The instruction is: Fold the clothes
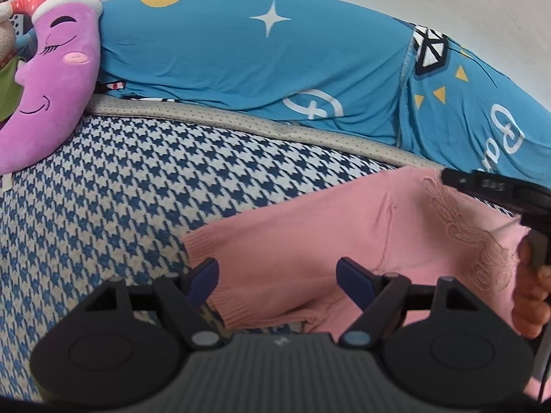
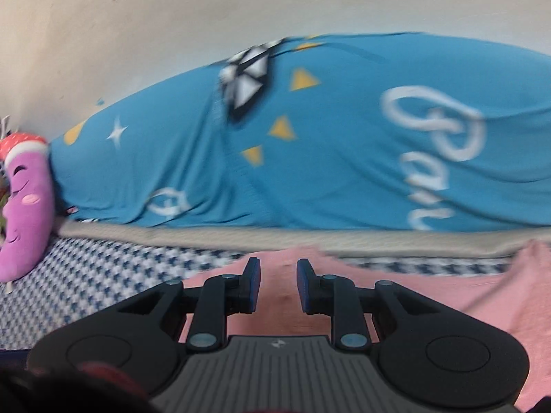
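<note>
A pink knit garment (image 1: 310,241) with a lace trim (image 1: 482,247) lies flat on the blue-and-white houndstooth bedspread (image 1: 103,189). My left gripper (image 1: 277,272) is wide open just above the garment's ribbed hem, with nothing between its blue pads (image 1: 206,272). At the right of the left wrist view, a hand (image 1: 530,296) holds the other gripper's black body (image 1: 499,189) over the garment. In the blurred right wrist view, my right gripper (image 2: 278,277) hovers low over the pink garment (image 2: 447,296). It is open by a narrow gap that holds nothing.
A bulky blue quilt (image 1: 241,62) with white stars and lettering lies along the back against the pale wall (image 2: 172,17). A purple moon-shaped plush (image 1: 51,79) with a red cap leans at the far left. Houndstooth bedspread stretches to the left of the garment.
</note>
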Demonstrator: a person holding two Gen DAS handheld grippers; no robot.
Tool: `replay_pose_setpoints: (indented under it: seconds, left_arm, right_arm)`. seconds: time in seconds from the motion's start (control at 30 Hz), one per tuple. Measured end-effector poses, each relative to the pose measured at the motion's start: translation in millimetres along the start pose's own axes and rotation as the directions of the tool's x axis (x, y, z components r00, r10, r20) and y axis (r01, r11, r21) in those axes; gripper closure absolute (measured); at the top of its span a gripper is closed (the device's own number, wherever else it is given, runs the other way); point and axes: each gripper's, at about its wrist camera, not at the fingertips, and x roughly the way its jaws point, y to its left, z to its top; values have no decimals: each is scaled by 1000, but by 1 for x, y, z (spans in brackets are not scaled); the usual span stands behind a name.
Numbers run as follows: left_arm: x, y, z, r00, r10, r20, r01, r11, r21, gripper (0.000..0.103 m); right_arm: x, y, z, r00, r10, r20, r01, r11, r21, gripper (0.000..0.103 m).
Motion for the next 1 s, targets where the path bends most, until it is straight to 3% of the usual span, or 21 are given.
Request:
replay_pose_setpoints:
  seconds: [0.1,0.23,0.33,0.4,0.43,0.47,0.53,0.8,1.0]
  left_arm:
    - [0,9,2,1000,6,-2,-6,1000,-10,25]
    - [-1,18,3,1000,12,-1,-12,1000,-18,25]
    - [-2,25,5,1000,14,-3,-14,999,-29,25]
    - [-2,29,5,1000,15,-4,-15,999,-36,25]
    - [-2,30,6,1000,15,-3,-15,999,-38,25]
    - [-2,31,6,1000,15,-2,-15,999,-38,25]
    - [-3,32,6,1000,16,2,-16,999,-37,25]
    - [-2,26,5,1000,19,1,-19,1000,-25,25]
    - [-5,12,4,1000,0,5,0,1000,-14,25]
  right_arm:
    - [9,18,-3,1000,-7,-11,7,1000,-4,77]
    - [31,35,-2,998,-51,-21,51,999,14,62]
    - [39,44,-5,990,-136,-35,136,991,6,59]
    - [42,48,-5,987,-158,-33,159,987,2,60]
    - [43,50,-4,987,-155,-29,155,988,1,70]
    - [44,51,-2,988,-152,-25,152,988,0,90]
    - [45,54,0,989,-146,-16,146,989,-1,98]
    - [52,67,10,992,-121,19,121,993,-7,98]
    - [30,57,16,995,-78,65,75,996,54,85]
